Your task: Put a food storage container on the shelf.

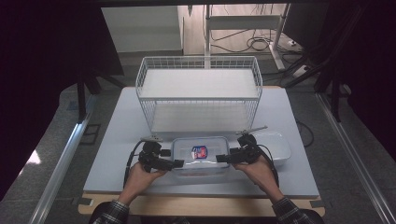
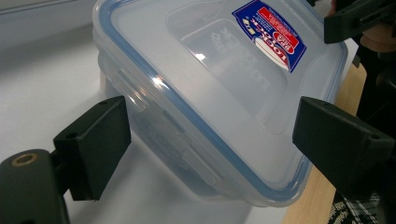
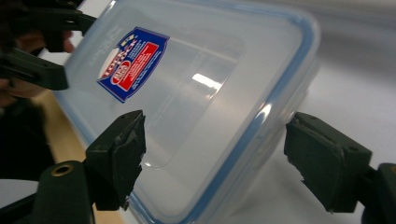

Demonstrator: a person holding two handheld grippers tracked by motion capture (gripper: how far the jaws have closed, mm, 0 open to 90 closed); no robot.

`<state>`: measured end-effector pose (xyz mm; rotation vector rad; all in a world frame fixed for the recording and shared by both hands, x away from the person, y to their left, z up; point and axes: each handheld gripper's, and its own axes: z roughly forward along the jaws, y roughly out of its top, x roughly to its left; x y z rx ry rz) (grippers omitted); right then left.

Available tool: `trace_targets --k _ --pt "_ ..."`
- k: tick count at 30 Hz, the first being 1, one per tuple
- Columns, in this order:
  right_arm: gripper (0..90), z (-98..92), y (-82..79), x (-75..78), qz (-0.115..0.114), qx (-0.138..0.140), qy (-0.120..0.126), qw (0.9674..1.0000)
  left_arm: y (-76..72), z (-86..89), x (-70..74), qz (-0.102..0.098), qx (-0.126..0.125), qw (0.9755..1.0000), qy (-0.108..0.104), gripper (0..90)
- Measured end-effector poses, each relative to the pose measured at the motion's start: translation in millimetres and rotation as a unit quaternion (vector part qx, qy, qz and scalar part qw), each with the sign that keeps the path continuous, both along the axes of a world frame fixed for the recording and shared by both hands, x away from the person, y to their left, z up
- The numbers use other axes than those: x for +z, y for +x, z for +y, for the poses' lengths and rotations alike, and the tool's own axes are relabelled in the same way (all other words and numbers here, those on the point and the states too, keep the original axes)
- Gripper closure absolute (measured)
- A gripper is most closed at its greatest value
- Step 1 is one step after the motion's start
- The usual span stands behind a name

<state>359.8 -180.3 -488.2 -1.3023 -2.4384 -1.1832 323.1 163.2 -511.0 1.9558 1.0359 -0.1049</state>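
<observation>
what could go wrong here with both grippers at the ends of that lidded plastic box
1. In both gripper views the jaws straddle the container with gaps showing; if the left gripper and right gripper close unevenly, the smooth box may twist or slip.
2. The container sits near the table's front edge, so a push could slide it toward the person.
3. A second clear tub lies just behind the right gripper and could get knocked.
</observation>
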Motion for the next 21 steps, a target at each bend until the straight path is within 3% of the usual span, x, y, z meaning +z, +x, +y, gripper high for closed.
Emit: trace_targets --k 2,5,9,12,15,19,21 --pt "23.6 -1.5 -0.5 1.0 0.004 -0.001 0.0 1.0 -1.3 3.0 2.4 0.008 0.008 0.9999 -0.005 16.6" --pt "29.3 -4.6 -4.5 3.2 0.008 -0.008 0.004 0.9999 -3.8 8.8 4.1 0.013 0.009 0.9998 -0.012 28.6" --pt "34.7 -6.2 -10.3 7.4 0.001 -0.012 0.001 0.9999 -12.6 8.7 10.3 -0.005 0.016 0.9999 -0.001 34.4" --pt "38.1 -9.2 -14.1 10.1 -0.004 -0.01 0.001 0.9999 -16.6 10.2 9.9 -0.013 0.021 0.9997 -0.008 38.8" --pt "35.9 -10.8 -9.8 5.6 0.008 -0.013 0.016 0.9998 -17.4 9.8 10.4 -0.015 0.027 0.9995 -0.002 39.1" --pt "28.4 -6.4 -5.0 4.6 0.003 -0.01 0.01 0.9999 -15.6 11.3 8.5 -0.013 0.025 0.9996 -0.009 39.0" --pt "24.9 -4.6 -0.5 -0.8 0.027 -0.01 0.023 0.9993 -13.9 12.1 7.1 -0.011 0.024 0.9995 -0.015 38.8"
